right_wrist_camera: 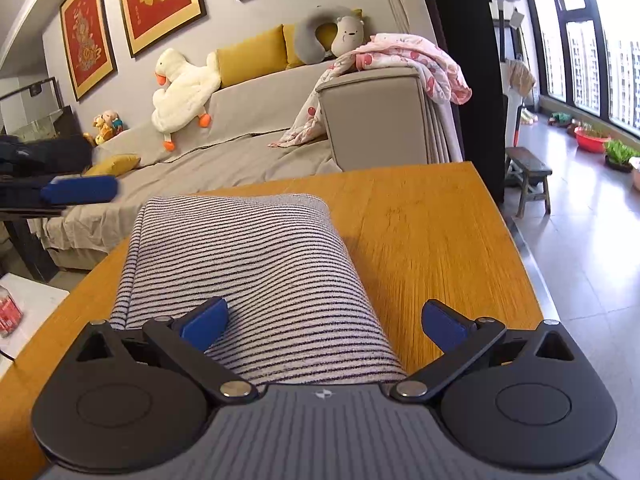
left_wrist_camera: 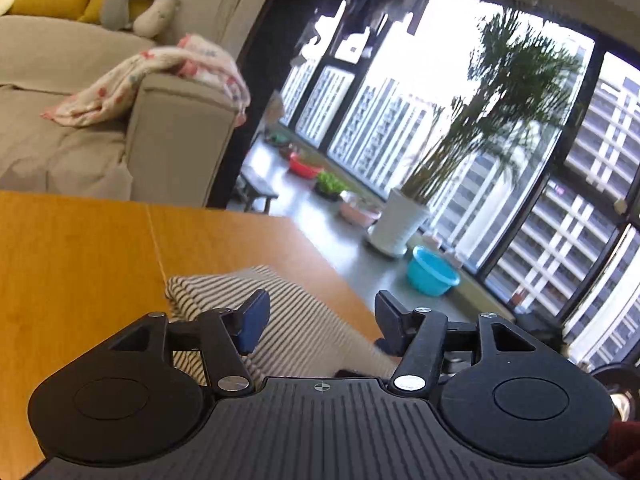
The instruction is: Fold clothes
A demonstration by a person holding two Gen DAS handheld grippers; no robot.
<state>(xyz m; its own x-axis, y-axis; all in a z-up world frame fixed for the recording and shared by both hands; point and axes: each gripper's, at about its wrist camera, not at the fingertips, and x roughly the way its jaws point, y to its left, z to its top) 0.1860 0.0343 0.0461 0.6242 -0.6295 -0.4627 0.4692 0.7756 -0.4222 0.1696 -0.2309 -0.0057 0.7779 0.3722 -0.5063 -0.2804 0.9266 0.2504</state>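
the striped cloth (right_wrist_camera: 248,280) lies folded on the tabletop (right_wrist_camera: 432,232). the right view shows it whole, with the right tool (right_wrist_camera: 324,322) spread over its near end, pinching nothing. the left view catches only a corner, the left tool (left_wrist_camera: 322,320) spread above it, empty, and a blue basin (left_wrist_camera: 432,276) and potted palm (left_wrist_camera: 400,224) on the floor.

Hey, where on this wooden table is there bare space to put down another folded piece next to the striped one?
Bare wood lies to the right of the striped garment, out to the wooden table's right edge, and a strip beyond it toward the sofa. The narrower band on its left is crowded by the left claw. The near end sits under the open right claw.
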